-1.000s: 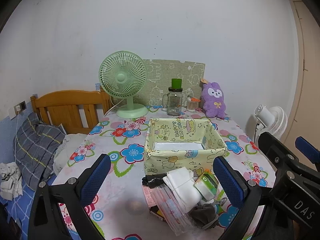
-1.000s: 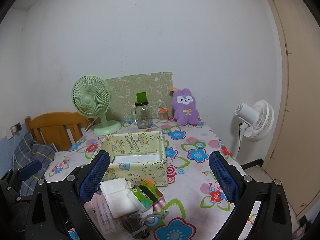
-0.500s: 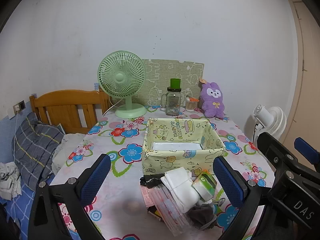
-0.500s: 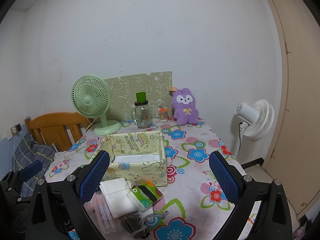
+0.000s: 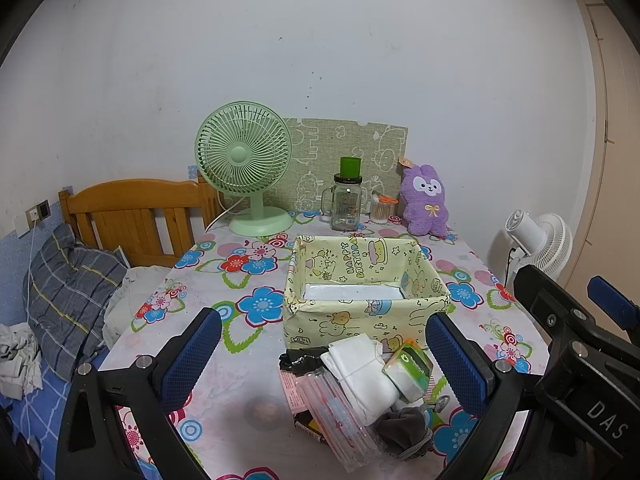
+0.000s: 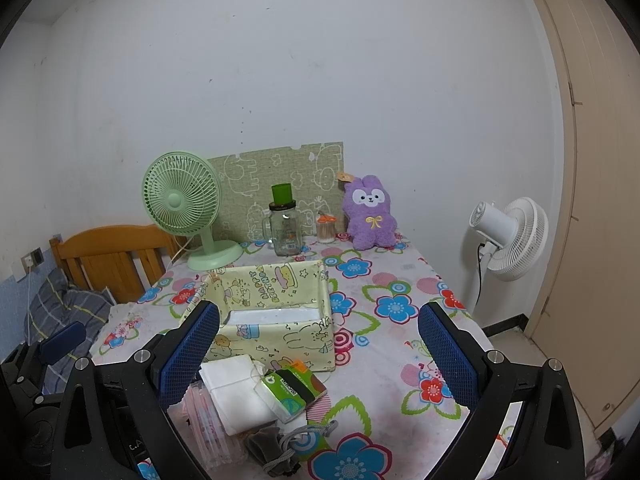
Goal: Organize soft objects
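Note:
A pile of soft things lies on the flowered tablecloth in front of a yellow cartoon-print fabric box (image 5: 366, 312) (image 6: 276, 338): folded white cloth (image 5: 360, 372) (image 6: 236, 392), a green tissue pack (image 5: 408, 368) (image 6: 282, 396), a grey drawstring pouch (image 5: 404, 428) (image 6: 272, 450) and a clear packet with pink stripes (image 5: 332, 408). The box holds only a white sheet at its bottom. My left gripper (image 5: 320, 360) hovers open above the pile, nothing between its fingers. My right gripper (image 6: 318, 352) is open too, just right of the pile. A purple plush rabbit (image 5: 426, 206) (image 6: 370, 212) sits at the far edge.
At the back stand a green desk fan (image 5: 246, 164) (image 6: 184, 204), a glass jar with a green lid (image 5: 348, 200) (image 6: 285, 226) and a small cotton-swab jar (image 6: 326, 230). A wooden headboard (image 5: 132, 216) and pillow lie left; a white floor fan (image 6: 508, 236) stands right.
Both views have shifted only slightly; the pile and box sit a touch lower in the left wrist view. Nothing was grasped or moved.

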`<state>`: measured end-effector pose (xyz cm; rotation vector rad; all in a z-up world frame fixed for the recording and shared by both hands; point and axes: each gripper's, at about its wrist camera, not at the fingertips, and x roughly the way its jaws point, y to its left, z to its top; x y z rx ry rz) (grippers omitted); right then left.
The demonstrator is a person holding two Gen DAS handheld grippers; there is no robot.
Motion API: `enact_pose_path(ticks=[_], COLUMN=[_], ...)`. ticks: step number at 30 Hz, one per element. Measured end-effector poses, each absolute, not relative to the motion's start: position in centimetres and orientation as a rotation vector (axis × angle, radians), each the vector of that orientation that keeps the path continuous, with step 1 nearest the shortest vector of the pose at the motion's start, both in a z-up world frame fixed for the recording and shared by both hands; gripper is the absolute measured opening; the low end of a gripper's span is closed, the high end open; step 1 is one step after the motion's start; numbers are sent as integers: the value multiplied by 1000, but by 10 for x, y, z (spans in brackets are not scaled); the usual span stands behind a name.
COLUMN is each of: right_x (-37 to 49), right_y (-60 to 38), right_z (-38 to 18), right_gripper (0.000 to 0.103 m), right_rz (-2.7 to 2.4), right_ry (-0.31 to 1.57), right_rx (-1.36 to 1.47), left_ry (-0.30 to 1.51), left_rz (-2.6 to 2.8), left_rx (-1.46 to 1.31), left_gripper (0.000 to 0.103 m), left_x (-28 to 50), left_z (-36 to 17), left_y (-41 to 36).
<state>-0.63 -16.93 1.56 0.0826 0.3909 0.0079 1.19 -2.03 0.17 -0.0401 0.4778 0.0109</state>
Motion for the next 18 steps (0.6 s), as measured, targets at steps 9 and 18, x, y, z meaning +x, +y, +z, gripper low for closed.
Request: enact_pose_path(ticks=[9,18], right_x=[-7,-8], right_y=[-170,-170], right_z=[15,12], right_gripper=[101,101], right_rz=[9,6], right_ry=[392,398], right_rx=[85,94], left_ry=[478,482], left_rz=[10,6], left_rx=[-41,-45], left_gripper=[102,101], left_x=[12,12], left_z=[2,-2], left_y=[-20,-25])
